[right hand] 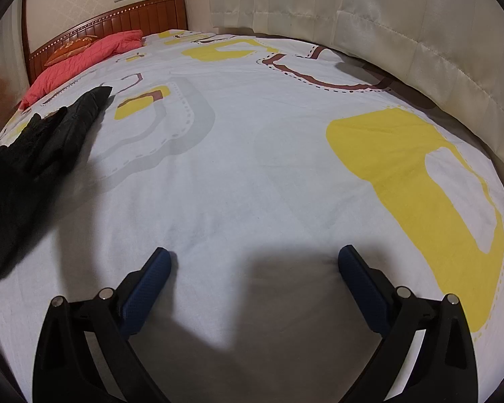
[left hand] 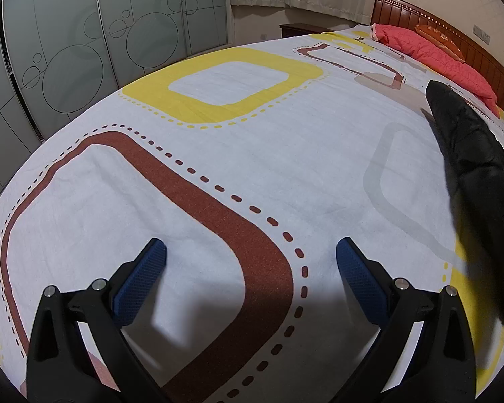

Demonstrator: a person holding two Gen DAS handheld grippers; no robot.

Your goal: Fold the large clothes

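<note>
A black garment (left hand: 477, 181) lies on the bed at the right edge of the left wrist view; it also shows at the left edge of the right wrist view (right hand: 33, 164). My left gripper (left hand: 251, 252) is open and empty above the bedspread, to the left of the garment. My right gripper (right hand: 253, 260) is open and empty above the bedspread, to the right of the garment. Much of the garment is cut off by the frame edges.
The bed is covered with a white bedspread (left hand: 252, 141) with yellow, brown and grey shapes. A pink quilt (left hand: 436, 53) and an orange pillow lie against the wooden headboard (right hand: 134, 13). Wardrobe doors (left hand: 84, 50) stand beyond the bed's left side, curtains (right hand: 386, 27) beyond its right.
</note>
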